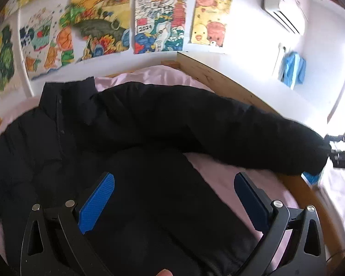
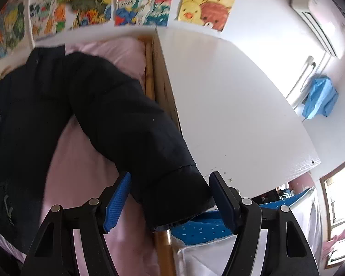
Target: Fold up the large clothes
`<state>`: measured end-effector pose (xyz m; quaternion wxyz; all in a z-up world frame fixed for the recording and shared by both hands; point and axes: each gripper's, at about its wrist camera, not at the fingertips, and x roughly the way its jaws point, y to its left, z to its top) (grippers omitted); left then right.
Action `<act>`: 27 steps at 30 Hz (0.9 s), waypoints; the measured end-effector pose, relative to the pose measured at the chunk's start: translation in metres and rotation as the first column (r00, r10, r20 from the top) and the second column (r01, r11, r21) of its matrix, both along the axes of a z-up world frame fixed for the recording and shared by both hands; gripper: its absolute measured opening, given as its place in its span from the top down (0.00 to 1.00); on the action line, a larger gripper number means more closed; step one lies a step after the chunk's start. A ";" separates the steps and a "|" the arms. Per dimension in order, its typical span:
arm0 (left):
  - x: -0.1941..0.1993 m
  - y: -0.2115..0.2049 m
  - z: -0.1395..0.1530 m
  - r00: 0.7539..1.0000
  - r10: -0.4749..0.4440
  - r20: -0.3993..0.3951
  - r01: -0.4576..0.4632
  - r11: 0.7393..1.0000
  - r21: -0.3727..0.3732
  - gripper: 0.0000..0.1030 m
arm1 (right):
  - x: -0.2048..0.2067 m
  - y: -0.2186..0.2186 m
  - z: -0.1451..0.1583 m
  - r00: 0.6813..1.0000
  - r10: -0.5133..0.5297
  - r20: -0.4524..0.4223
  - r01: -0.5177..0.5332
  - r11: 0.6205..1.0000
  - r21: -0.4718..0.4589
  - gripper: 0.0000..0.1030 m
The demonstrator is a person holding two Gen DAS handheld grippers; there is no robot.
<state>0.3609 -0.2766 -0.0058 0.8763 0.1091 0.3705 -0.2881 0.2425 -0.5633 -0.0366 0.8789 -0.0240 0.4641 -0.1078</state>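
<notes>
A black puffer jacket [image 1: 126, 126] lies spread on a pink bed sheet [image 1: 218, 174], collar toward the wall. My left gripper [image 1: 174, 176] is open above the jacket's lower body, with nothing between its blue pads [image 1: 96, 204]. One sleeve [image 1: 218, 126] stretches right to the bed's edge, where my right gripper [image 1: 340, 149] shows. In the right wrist view, the sleeve's cuff [image 2: 179, 195] fills the gap of my right gripper [image 2: 170, 174], and both pads touch its sides.
A wooden bed rail [image 2: 149, 69] runs beside the sheet, with a white board [image 2: 230, 103] beyond it. A blue dotted box [image 2: 200, 225] sits below the cuff. Colourful posters [image 1: 158, 16] cover the wall. An air conditioner [image 1: 283, 9] and a blue cloth [image 1: 292, 69] are farther right.
</notes>
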 end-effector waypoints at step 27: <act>-0.047 0.147 0.094 0.976 -0.180 0.126 0.209 0.940 -0.271 0.01 | 0.130 0.237 0.156 0.827 0.530 0.189 -0.537 0.644 0.545 0.90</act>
